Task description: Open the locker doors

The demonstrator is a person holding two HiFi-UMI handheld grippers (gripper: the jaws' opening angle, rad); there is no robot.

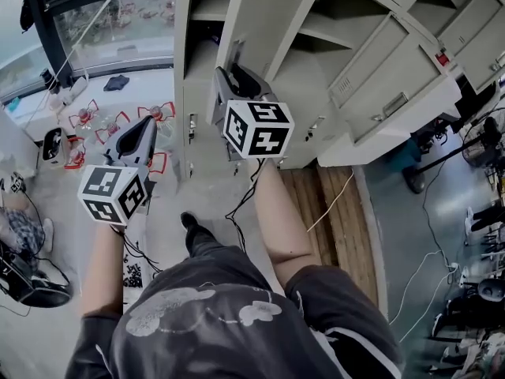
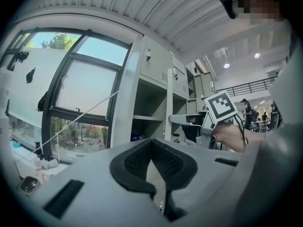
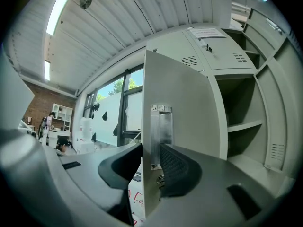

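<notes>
Left: the left hand-held gripper (image 1: 148, 125) is clear of the locker bank (image 1: 186, 54). We record its jaws drawn together with nothing between them.

Centre: the locker door (image 1: 268, 14) stands swung out from its compartment, and a shelf (image 1: 207, 8) is exposed behind it. The right hand-held gripper (image 1: 233, 58) clasps this door's free edge beside the metal latch plate (image 3: 161, 126), with one pad on each face.

Right: we note further doors (image 1: 387, 77), already open.
</notes>
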